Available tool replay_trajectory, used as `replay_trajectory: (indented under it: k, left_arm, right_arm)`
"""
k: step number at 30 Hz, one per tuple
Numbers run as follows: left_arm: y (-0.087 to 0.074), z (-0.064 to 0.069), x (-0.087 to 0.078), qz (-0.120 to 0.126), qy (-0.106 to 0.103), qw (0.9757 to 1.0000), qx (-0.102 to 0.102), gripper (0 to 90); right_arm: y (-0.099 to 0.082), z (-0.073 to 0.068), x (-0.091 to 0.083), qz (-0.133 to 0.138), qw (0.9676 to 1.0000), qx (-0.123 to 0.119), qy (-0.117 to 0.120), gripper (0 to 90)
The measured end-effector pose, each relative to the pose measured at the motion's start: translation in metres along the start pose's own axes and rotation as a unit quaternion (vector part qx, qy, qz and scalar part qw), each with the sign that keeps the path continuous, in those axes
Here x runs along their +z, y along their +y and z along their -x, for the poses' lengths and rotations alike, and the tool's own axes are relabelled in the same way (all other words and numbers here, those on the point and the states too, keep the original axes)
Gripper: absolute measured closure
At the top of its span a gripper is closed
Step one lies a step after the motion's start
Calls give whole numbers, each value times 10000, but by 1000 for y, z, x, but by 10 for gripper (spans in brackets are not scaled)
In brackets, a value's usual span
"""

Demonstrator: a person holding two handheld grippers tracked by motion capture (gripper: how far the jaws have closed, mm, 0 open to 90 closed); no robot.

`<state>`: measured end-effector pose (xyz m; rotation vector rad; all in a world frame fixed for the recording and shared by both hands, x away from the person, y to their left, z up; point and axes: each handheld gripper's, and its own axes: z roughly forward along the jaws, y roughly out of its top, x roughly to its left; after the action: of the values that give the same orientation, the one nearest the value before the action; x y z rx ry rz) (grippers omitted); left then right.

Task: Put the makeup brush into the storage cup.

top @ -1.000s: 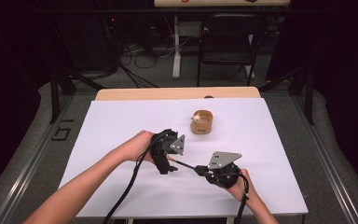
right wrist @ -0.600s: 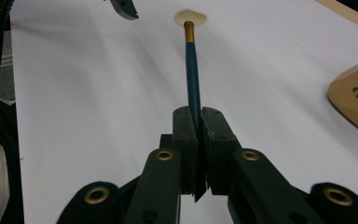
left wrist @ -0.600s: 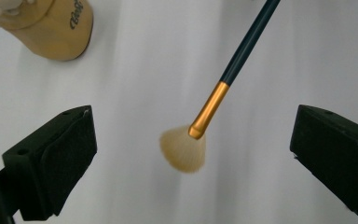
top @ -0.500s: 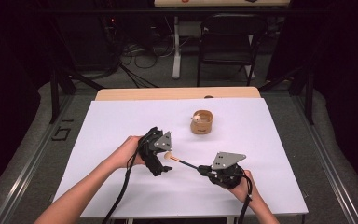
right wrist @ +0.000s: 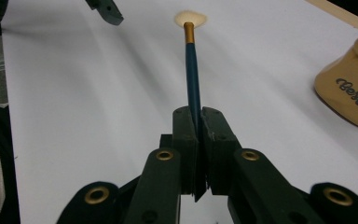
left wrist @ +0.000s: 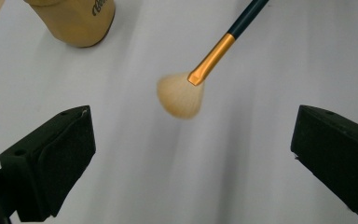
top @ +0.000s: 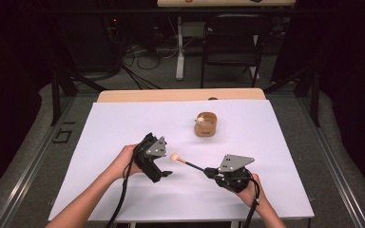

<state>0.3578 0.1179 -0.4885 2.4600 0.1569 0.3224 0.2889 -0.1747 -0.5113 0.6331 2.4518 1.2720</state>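
Handover step done: right gripper (top: 212, 172) clamps the brush (right wrist: 192, 70) by its handle above the desk's (top: 123, 123) near middle, near the cup (top: 206, 124). Left gripper (top: 158, 175) has just opened, jaws empty beside the bristles. Next: carry the brush cupward.

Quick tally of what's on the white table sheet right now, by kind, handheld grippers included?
Makeup brush: 1, clamped in the right gripper
Tan cup-like holder: 1
Grippers: 2, the right one and the left gripper, whose jaws stand open with nothing between them
Total: 4
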Motion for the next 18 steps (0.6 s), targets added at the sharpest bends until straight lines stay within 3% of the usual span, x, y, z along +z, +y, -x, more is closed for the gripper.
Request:
replay_trajectory:
  k: [7,14,18]
  left_arm:
    - [-13,3,5,277,83,9989,-366,0]
    - [-23,3,8,634,154,9948,-780,0]
    - [-24,4,8,735,180,9936,-836,0]
  right_arm:
    - [-2,2,-3,33,9999,101,-91,850]
    - [-3,3,-5,91,9997,162,-173,850]
    - [-3,3,-5,113,9996,168,-193,850]
